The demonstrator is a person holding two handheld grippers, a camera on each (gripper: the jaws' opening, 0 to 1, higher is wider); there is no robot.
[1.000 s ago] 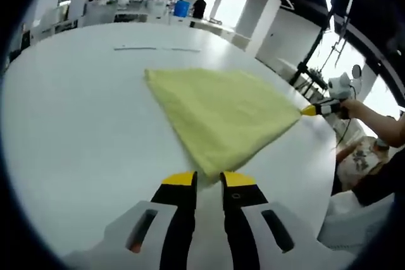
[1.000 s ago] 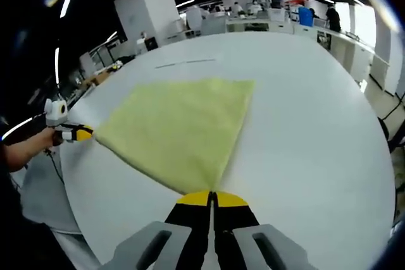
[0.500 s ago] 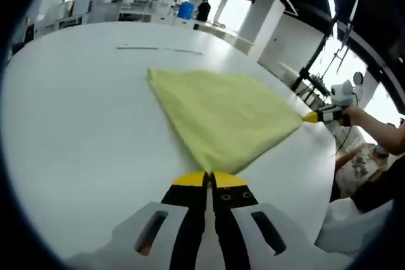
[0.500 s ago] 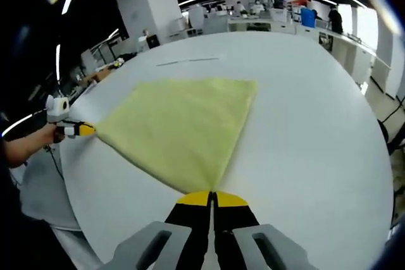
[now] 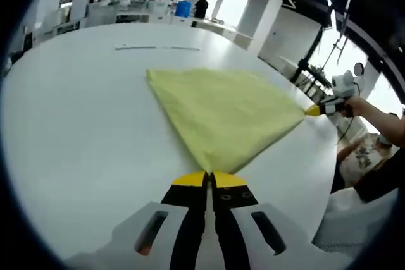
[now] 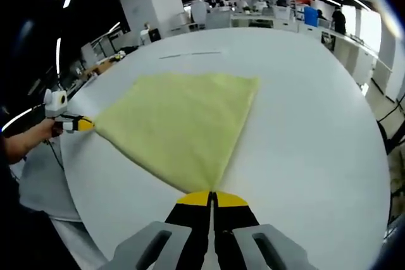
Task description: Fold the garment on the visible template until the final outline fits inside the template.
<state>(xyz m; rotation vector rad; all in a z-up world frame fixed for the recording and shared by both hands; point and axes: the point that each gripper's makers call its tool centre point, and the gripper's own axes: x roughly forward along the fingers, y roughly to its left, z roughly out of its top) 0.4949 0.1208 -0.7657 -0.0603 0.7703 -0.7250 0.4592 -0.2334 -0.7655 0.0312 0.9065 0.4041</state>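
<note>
Left hand-held gripper [image 5: 207, 178] is sitting pressed together on the near corner of the yellow garment [image 5: 224, 112], jaws meeting with the cloth edge pinched between the yellow tips. The garment is lying flat on the white tabletop [image 5: 76, 124], spread out in a rough kite shape, far corner pointing toward the faint line marks [image 5: 156, 48] on the tabletop — template edge probably, too thin to say more.

In the right gripper view, the right hand-held gripper [image 6: 211, 197] is also pressed together, pinching the opposite corner of the garment [image 6: 180, 124]. Each hand-held gripper is showing small in the other's view, at the far tip of the cloth, with a hand behind it.

Risks, as a judgement:
- Both grips are sitting right at the corner tips — thin hold, so a quick lift or pull could be letting the cloth slip out of one jaw pair, and the fold would be collapsing lopsided.
- The two corners are being held well apart with the cloth taut between them; uneven lifting could be dragging the whole garment across the smooth tabletop, away from the marks.
- The right side of the garment is lying near the tabletop edge [image 5: 329, 156], so a drag that way could be sending a corner over it.
</note>
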